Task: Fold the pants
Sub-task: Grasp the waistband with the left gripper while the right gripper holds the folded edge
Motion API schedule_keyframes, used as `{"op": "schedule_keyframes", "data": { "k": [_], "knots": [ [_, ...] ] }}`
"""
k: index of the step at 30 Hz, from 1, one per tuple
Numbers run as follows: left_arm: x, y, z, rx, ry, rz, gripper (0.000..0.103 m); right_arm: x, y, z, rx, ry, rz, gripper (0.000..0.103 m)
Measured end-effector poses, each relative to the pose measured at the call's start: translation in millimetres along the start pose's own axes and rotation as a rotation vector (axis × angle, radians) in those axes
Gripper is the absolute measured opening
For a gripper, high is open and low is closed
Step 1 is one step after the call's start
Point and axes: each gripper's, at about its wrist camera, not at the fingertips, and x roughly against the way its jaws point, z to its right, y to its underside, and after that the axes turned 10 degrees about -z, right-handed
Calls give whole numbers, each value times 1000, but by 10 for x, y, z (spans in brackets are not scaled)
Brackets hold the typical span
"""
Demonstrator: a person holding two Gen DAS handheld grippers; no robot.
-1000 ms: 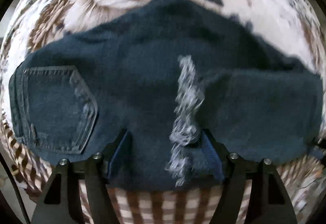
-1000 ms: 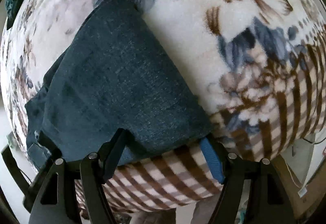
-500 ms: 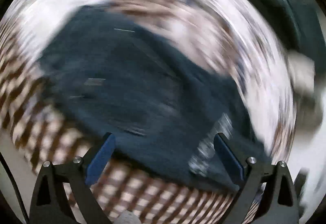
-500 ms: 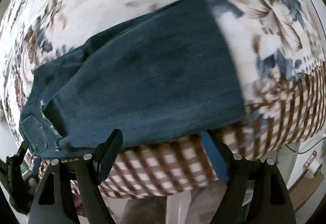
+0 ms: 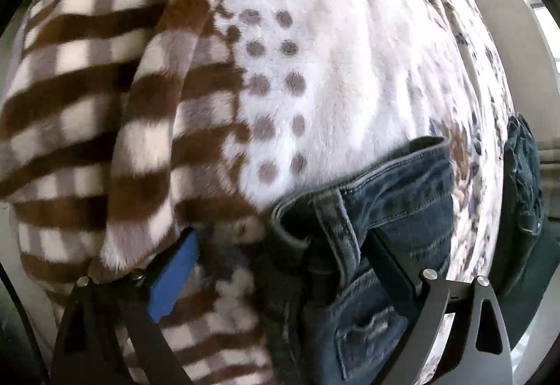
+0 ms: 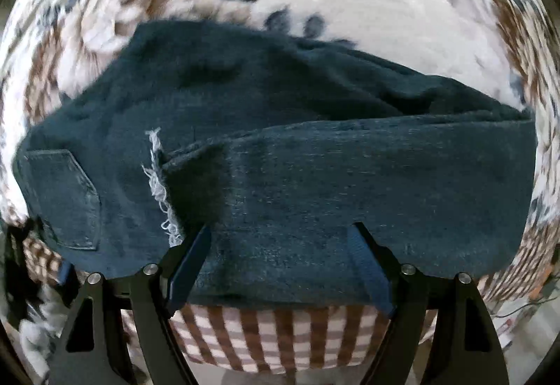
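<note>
Dark blue denim pants (image 6: 280, 157) lie folded on a fleece blanket, with a back pocket (image 6: 66, 196) at the left and a frayed hem (image 6: 159, 189) near the middle. My right gripper (image 6: 280, 266) is open at the pants' near edge, its fingers over the denim. In the left wrist view the waistband end of the pants (image 5: 378, 210) lies at the lower right. My left gripper (image 5: 280, 273) is open, the waistband corner between its jaws and its right finger (image 5: 395, 273) against the denim.
The fleece blanket (image 5: 332, 70) has a brown checked border (image 5: 87, 105), dots and a floral print (image 6: 385, 0). Its checked edge (image 6: 280, 339) hangs just below the right gripper. A second dark garment (image 5: 525, 210) lies at the left wrist view's far right.
My left gripper swung fast from the frayed hem to the waistband end. My right gripper moved left from the folded end to the middle of the pants. Both stayed open.
</note>
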Motion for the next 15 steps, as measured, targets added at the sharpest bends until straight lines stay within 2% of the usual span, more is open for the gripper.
{"op": "schedule_keyframes", "data": {
  "k": [2,4,6,7,10,12,14,15],
  "knots": [
    [28,19,56,-22,-11,27,91,-33,-22,-64,2,33,-11,83],
    [40,46,183,-58,-33,60,64,-47,-37,-101,-6,49,-17,83],
    [151,54,253,-108,-71,102,47,-70,-31,-46,-12,69,-18,83],
    [205,81,301,-133,-100,123,41,-88,-5,-9,-13,78,-17,83],
    [330,260,468,-228,-182,192,38,-130,37,115,-20,93,-22,83],
    [309,340,543,-278,-218,206,38,-139,-8,187,-28,95,-25,83],
    [222,272,539,-267,-198,191,41,-204,18,210,-37,90,-25,83],
    [163,194,497,-243,-165,163,49,-248,46,254,-44,86,-25,83]
  ]
}}
